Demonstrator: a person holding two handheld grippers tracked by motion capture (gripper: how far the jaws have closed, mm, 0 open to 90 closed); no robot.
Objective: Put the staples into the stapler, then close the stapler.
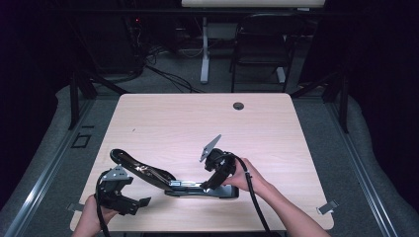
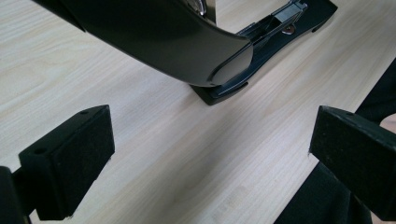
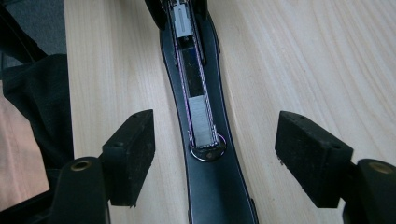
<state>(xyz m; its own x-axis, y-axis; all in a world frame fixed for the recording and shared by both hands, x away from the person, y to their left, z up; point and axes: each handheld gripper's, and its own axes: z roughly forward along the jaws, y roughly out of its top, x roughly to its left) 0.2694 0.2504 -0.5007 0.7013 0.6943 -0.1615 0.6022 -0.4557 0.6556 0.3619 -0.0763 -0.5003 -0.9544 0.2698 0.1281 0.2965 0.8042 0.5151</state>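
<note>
A black stapler [image 1: 197, 190] lies near the table's front edge, its lid [image 1: 138, 170] swung open and raised to the left. My right gripper [image 1: 207, 185] hangs over the base. In the right gripper view the right gripper [image 3: 215, 154] is open, its pads standing clear on either side of the base [image 3: 219, 196], where a strip of staples [image 3: 201, 121] lies in the metal channel. My left gripper [image 1: 141, 205] sits at the front left, short of the stapler. In the left gripper view the left gripper [image 2: 210, 154] is open with bare table between its pads, and the lid [image 2: 154, 37] rises just ahead.
The light wooden table [image 1: 197, 123] has a round cable hole [image 1: 238, 105] near its far edge. A black chair [image 1: 259, 44] and a white desk leg [image 1: 204, 49] stand on the floor beyond. A person's hands hold both grippers at the front edge.
</note>
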